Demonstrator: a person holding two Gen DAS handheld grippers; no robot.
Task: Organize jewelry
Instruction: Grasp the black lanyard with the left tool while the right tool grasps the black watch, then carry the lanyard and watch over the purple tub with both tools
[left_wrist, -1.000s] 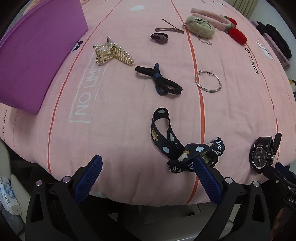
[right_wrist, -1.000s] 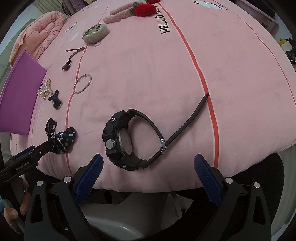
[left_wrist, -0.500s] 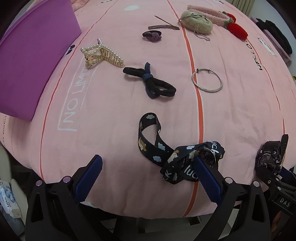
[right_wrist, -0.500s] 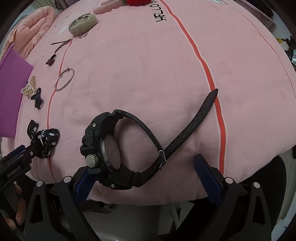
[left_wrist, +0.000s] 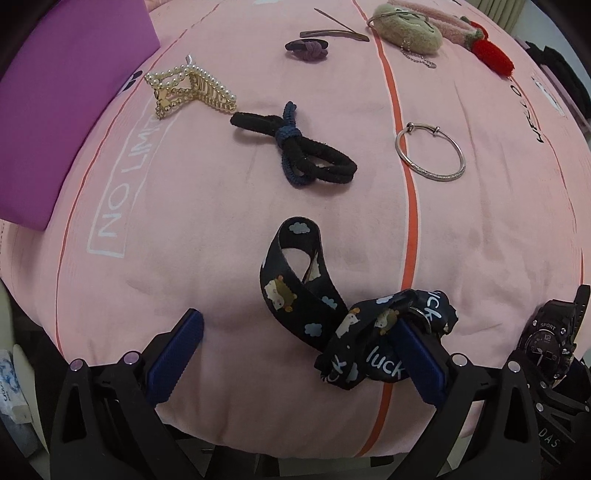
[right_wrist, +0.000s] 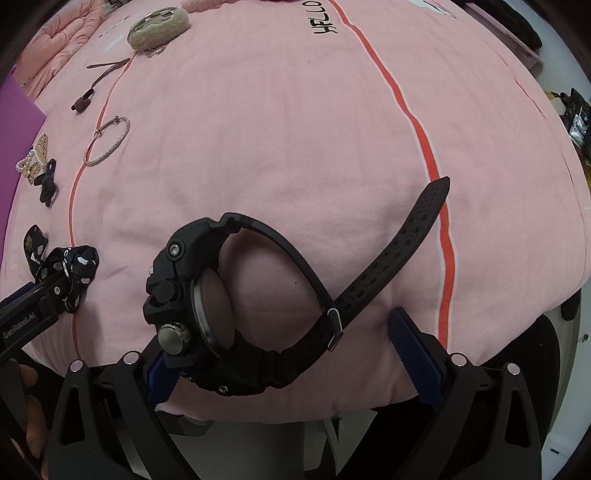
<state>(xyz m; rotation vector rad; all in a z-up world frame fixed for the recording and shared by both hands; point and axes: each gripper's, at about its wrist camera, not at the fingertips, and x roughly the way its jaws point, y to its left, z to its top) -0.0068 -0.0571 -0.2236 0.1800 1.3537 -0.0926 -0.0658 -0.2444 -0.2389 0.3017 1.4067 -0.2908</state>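
A black printed lanyard (left_wrist: 314, 299) lies on the pink bed cover near its front edge. My left gripper (left_wrist: 295, 343) is open; its right finger (left_wrist: 417, 354) touches the lanyard's bunched end, its left finger stands clear. A black sport watch (right_wrist: 221, 295) lies on its side between the fingers of my open right gripper (right_wrist: 291, 347), its case against the left finger (right_wrist: 162, 373). The watch also shows in the left wrist view (left_wrist: 550, 339). Farther back lie a black and navy hair tie (left_wrist: 295, 147), a silver bangle (left_wrist: 430, 151), and a pearl hair claw (left_wrist: 188, 90).
A purple box (left_wrist: 62, 99) stands at the left on the pink bed cover (left_wrist: 184, 221). At the back lie a purple hair tie (left_wrist: 306, 48), brown hair clips (left_wrist: 332, 31), a beige plush pouch (left_wrist: 406, 26) and a pink and red headband (left_wrist: 480, 48). The bed's front edge drops off just under both grippers.
Both grippers have moved forward and lower over the bed. The lanyard and the watch now sit closer, between or against the fingers. Both stay open.
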